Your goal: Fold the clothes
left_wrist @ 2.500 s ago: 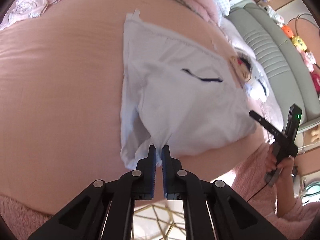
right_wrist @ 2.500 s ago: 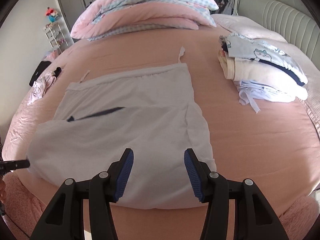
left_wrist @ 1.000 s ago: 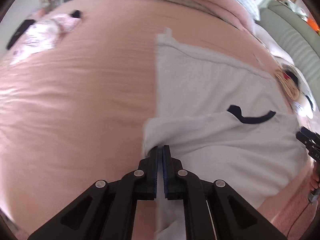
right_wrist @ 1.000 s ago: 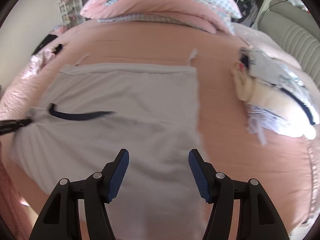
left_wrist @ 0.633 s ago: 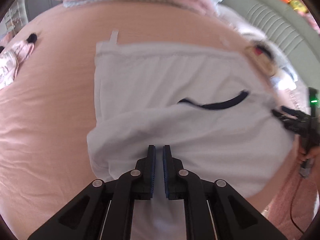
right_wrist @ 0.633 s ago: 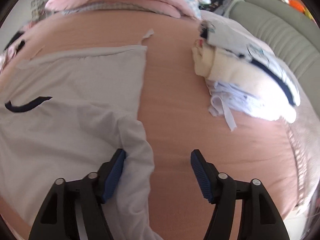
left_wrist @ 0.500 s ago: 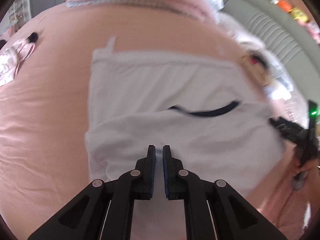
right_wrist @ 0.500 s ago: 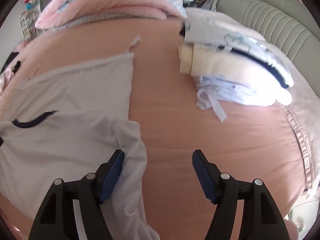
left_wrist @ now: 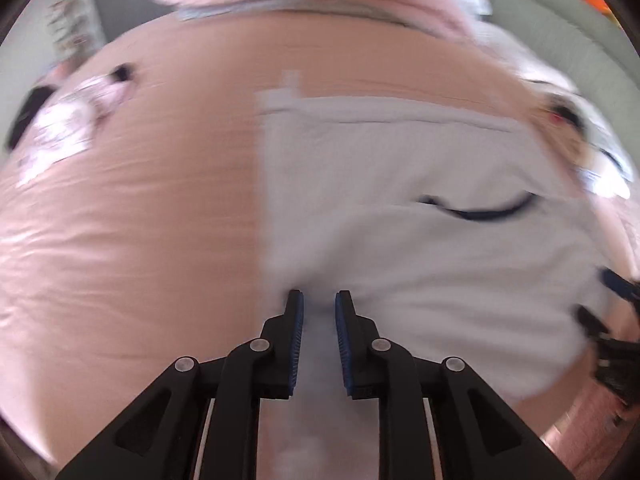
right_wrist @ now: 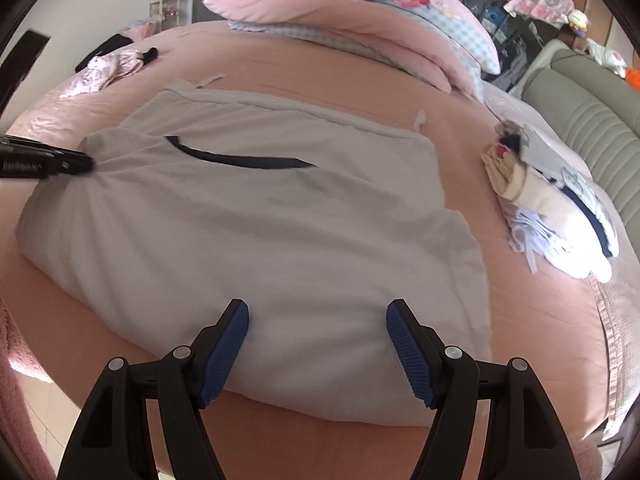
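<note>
A pale grey garment point(right_wrist: 256, 216) with a dark blue trim line lies on the pink bed, its near part folded back over the far part. It also shows in the left wrist view point(left_wrist: 400, 200). My left gripper point(left_wrist: 319, 300) has its jaws a little apart with the garment's left fold edge between them; it also shows in the right wrist view point(right_wrist: 80, 166), where its tips touch the cloth. My right gripper point(right_wrist: 318, 312) is open and empty, hovering over the garment's near edge. It shows blurred at the right of the left wrist view point(left_wrist: 604, 304).
A stack of folded clothes point(right_wrist: 552, 208) lies on the right of the bed. A folded pink quilt point(right_wrist: 352, 4) lies at the back. A small pink patterned garment point(right_wrist: 108, 68) lies at the far left. A grey padded headboard point(right_wrist: 592, 92) stands at the right.
My left gripper's jaws have parted slightly from shut on the fold edge. My right gripper swung left from the garment's right edge to over its near middle.
</note>
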Motion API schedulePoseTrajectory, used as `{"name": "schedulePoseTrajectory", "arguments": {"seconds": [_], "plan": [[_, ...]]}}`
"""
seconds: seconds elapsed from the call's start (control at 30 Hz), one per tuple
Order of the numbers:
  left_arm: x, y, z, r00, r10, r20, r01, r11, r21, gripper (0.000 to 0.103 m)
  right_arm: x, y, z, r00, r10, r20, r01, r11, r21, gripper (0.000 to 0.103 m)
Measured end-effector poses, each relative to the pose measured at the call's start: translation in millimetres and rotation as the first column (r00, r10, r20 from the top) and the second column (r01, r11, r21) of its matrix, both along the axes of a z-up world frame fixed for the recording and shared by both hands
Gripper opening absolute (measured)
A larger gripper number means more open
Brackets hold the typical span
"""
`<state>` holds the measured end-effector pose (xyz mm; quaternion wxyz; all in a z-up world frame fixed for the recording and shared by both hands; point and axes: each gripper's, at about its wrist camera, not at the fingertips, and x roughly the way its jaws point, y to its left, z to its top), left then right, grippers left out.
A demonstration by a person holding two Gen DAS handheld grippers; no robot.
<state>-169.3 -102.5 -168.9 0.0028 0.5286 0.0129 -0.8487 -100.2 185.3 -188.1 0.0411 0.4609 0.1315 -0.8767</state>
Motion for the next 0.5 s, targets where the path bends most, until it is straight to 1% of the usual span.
{"name": "schedulePoseTrajectory", "arguments": {"seconds": [0.03,0.07,0.1,0.13,0.17,0.2,0.23,0.27,0.3,0.37,0.4,0.43,0.47,0.5], "plan": [[-1.4,-11.6,5.2,1.000,0.028,-0.012,-0.027,0.999,0.022,0.015,-1.8,6.9,1.4,1.000,-0.016,0.007,0.016,1.000,-0.003,0.071],[-2.2,-19.4,10.7,0.999,0.040,-0.026,-0.038,0.997,0.063,0.015,-3.3,14.1,4.9,1.000,-0.029,0.010,0.029,0.999,-0.027,0.071],[-2.1,-22.3,16.6,0.999,0.032,-0.043,-0.026,0.991,0.128,0.015,-3.7,21.4,9.9,0.999,-0.044,0.008,0.045,0.997,-0.063,0.071],[-2.5,-19.3,19.7,0.999,-0.001,-0.051,0.010,0.983,0.183,0.016,-4.5,28.5,14.6,0.998,-0.063,0.005,0.063,0.993,-0.095,0.071],[-3.5,-8.6,19.2,0.997,-0.066,-0.050,0.076,0.971,0.226,0.016,-7.5,35.0,17.7,0.996,-0.086,0.003,0.086,0.990,-0.116,0.071],[-4.5,2.1,18.7,0.990,-0.132,-0.052,0.141,0.953,0.268,0.016,-13.0,41.3,19.0,0.994,-0.109,0.007,0.109,0.986,-0.129,0.071],[-5.7,13.9,15.1,0.980,-0.193,-0.044,0.198,0.939,0.280,0.017,-19.6,47.6,18.2,0.992,-0.128,0.017,0.129,0.982,-0.137,0.071],[-8.3,26.5,5.6,0.970,-0.244,-0.011,0.240,0.944,0.227,0.017,-28.3,53.9,13.8,0.989,-0.142,0.036,0.146,0.980,-0.137,0.071],[-12.3,31.4,-1.6,0.967,-0.255,0.023,0.249,0.956,0.153,0.019,-37.0,60.3,9.4,0.986,-0.156,0.056,0.163,0.977,-0.136,0.071],[-20.2,22.8,-4.2,0.978,-0.203,0.053,0.201,0.979,0.038,0.019,-50.0,75.0,-2.9,0.977,-0.189,0.104,0.198,0.976,-0.090,0.071],[-24.1,18.6,-5.5,0.982,-0.175,0.065,0.177,0.984,-0.021,0.019,-52.6,85.3,-3.4,0.969,-0.215,0.117,0.226,0.971,-0.084,0.071],[-26.3,13.5,-1.3,0.989,-0.138,0.057,0.142,0.988,-0.062,0.019,-55.1,95.6,-4.0,0.961,-0.242,0.131,0.253,0.964,-0.078,0.071],[-26.2,7.6,10.0,0.996,-0.090,0.024,0.091,0.993,-0.078,0.019,-55.7,106.0,-1.5,0.954,-0.269,0.133,0.281,0.956,-0.083,0.071],[-24.2,5.3,20.7,0.998,-0.065,-0.013,0.064,0.994,-0.083,0.020,-52.5,114.1,6.1,0.949,-0.293,0.113,0.304,0.947,-0.102,0.071]]}}
